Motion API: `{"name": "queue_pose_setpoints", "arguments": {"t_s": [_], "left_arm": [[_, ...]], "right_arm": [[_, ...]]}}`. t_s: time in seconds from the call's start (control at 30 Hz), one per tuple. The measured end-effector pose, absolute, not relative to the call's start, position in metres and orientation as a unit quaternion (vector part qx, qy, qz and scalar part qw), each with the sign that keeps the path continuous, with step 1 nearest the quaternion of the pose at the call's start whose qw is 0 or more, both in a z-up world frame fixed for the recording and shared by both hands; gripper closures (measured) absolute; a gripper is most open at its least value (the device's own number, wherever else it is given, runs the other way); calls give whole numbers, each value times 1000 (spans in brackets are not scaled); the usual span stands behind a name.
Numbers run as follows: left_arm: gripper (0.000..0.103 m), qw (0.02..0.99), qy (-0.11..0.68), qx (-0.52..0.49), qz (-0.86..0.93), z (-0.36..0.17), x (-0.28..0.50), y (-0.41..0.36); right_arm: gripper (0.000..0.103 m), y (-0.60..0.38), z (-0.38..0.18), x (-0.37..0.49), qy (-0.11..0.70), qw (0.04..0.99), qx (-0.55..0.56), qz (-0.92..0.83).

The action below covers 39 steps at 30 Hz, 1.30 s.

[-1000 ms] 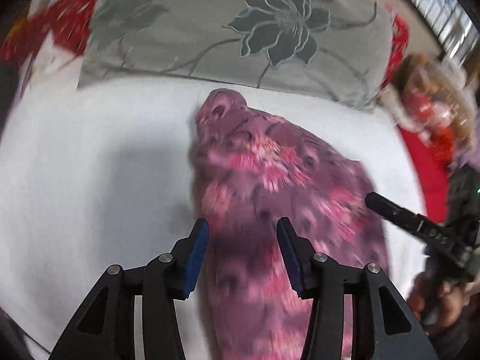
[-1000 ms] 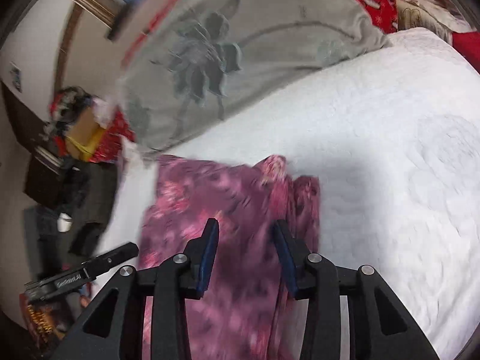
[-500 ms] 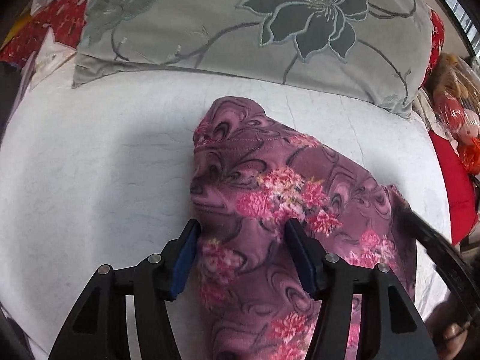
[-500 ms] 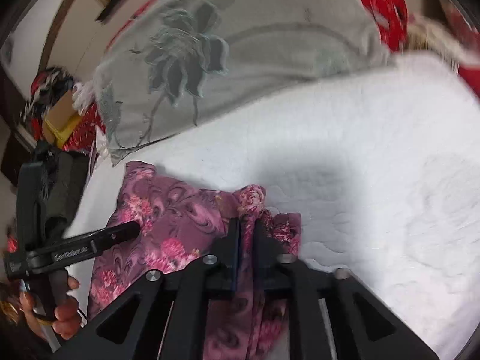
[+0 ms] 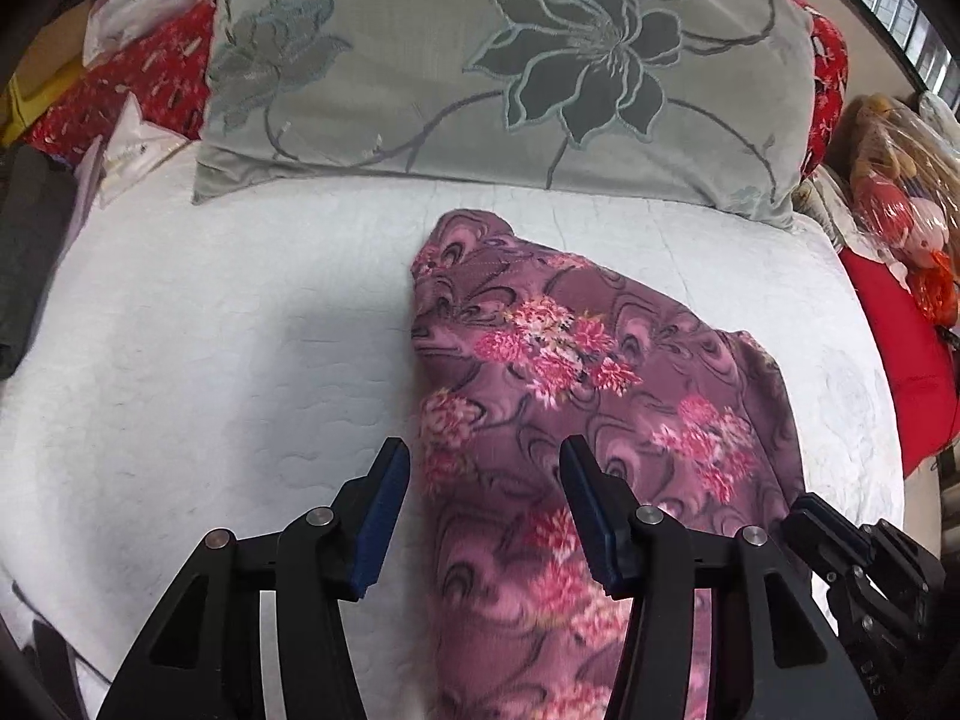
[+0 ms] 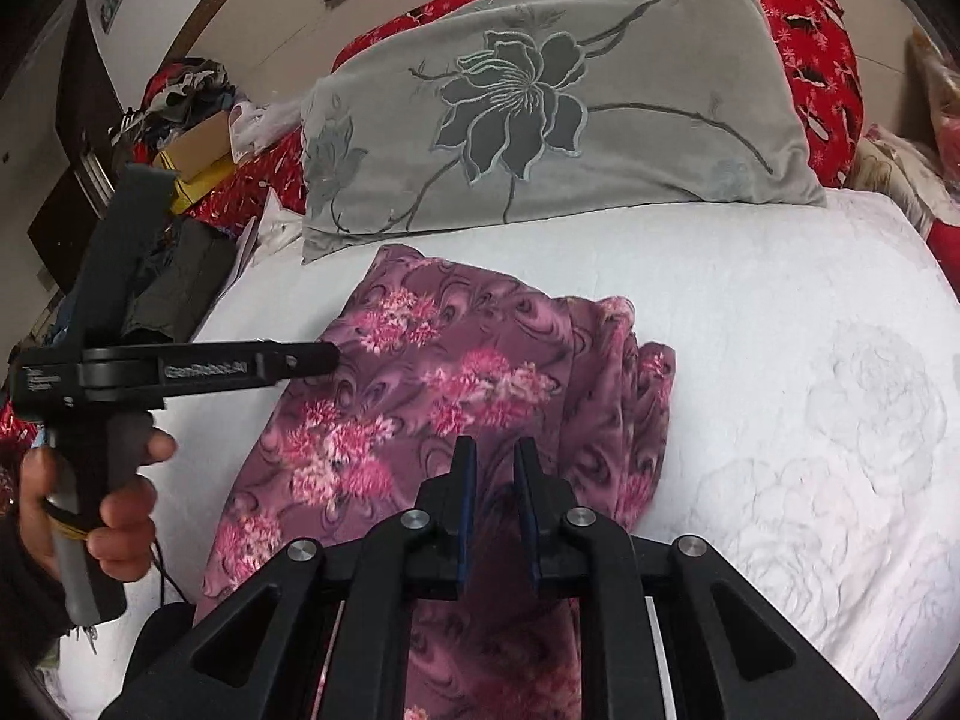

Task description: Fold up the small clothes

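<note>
Purple floral garment [image 5: 576, 396] is lying on the white bed [image 5: 210, 360] under both tongs, apparently folded lengthwise with further folds remaining, while the left tongs [image 5: 485, 507] are hovering released, having just narrowed slightly, and the right tongs [image 6: 495, 501] are nearly clenched, seemingly gripping nothing.

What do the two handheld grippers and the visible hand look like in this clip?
Both grippers are matte black, with angular two-finger linkages, silver pivot pins and blue pads lining the inner finger faces: the left gripper and right gripper match. Seen from the right wrist, the left one has small pale lettering along its finger, a pistol-style handle with a grey lower part and a thin black cord. The left hand shows a dark sleeve.
</note>
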<state>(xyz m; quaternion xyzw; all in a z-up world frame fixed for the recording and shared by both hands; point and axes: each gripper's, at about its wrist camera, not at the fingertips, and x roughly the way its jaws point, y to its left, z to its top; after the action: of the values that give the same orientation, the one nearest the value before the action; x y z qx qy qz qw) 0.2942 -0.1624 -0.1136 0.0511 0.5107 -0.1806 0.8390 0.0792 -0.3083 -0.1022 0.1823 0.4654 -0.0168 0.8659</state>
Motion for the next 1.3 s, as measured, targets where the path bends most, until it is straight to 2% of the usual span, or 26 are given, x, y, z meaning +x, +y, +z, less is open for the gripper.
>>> {"name": "queue_pose_setpoints", "arguments": {"t_s": [0.37,0.4,0.47,0.57,0.67,0.73,0.8,0.83,0.87,0.9,0.93,1.07,1.17,1.27,1.3], "left_arm": [[52,852,487,64,-181,-95,251,-141],[49,852,488,65,-179,-97,248,-139],[42,837,512,77,-175,-114,240,-135],[40,815,547,82,-172,-146,238,-129],[40,812,552,43,-184,-138,238,-115],[41,809,554,28,-194,-131,236,-107],[41,811,551,30,-196,-131,230,-103],[41,811,550,33,-197,-132,227,-103],[40,812,548,36,-197,-134,225,-103],[40,816,543,41,-195,-135,221,-103],[39,818,540,48,-193,-134,220,-105],[42,811,547,39,-205,-118,206,-104],[39,831,514,73,-200,-114,190,-107],[36,817,527,137,-189,-143,186,-123],[36,812,537,131,-187,-150,186,-123]], "right_arm": [[88,-312,-95,56,460,866,193,-32],[88,-311,-97,55,461,866,192,-33],[89,-309,-111,55,479,858,179,-39],[90,-307,-132,56,502,849,159,-43],[90,-314,-121,56,497,845,191,-44],[85,-323,-115,50,486,843,227,-47],[61,-331,-115,42,481,839,248,-56],[58,-332,-119,40,487,835,249,-62],[59,-331,-125,38,499,828,247,-64],[75,-329,-131,37,508,824,245,-58],[82,-326,-132,35,504,827,246,-44],[85,-321,-123,35,500,830,242,-58],[79,-320,-110,26,485,838,245,-46],[77,-317,-126,17,512,826,231,-52],[68,-316,-133,16,526,819,222,-56]]}}
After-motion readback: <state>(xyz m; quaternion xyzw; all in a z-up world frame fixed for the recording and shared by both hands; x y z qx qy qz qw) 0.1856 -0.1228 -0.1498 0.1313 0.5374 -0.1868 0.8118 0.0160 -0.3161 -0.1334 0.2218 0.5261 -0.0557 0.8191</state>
